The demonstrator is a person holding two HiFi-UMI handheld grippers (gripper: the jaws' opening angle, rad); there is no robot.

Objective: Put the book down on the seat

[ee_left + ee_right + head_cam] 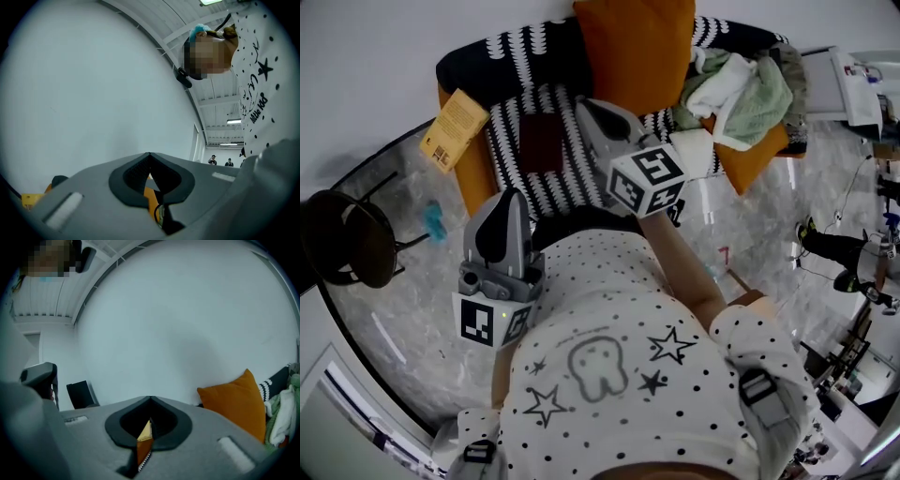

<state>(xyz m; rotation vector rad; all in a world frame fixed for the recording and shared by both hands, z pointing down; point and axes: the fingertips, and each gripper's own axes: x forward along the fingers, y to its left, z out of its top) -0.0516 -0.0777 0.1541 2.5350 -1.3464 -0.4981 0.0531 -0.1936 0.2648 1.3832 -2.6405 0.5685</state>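
A dark maroon book [542,141] lies flat on the sofa seat [508,141], which is covered by a black-and-white patterned throw. My right gripper [586,105] hangs above the seat, just right of the book, shut with nothing in it; in the right gripper view its jaws [151,399] meet, facing a pale wall. My left gripper [508,197] is held lower, close to my chest and in front of the sofa's edge. Its jaws [150,154] are together and empty.
A yellow book [455,129] rests on the sofa's left arm. An orange cushion [636,47] leans at the back, and a heap of clothes [741,89] fills the right end. A black stool [342,239] stands on the floor at left, near a small blue object [434,222].
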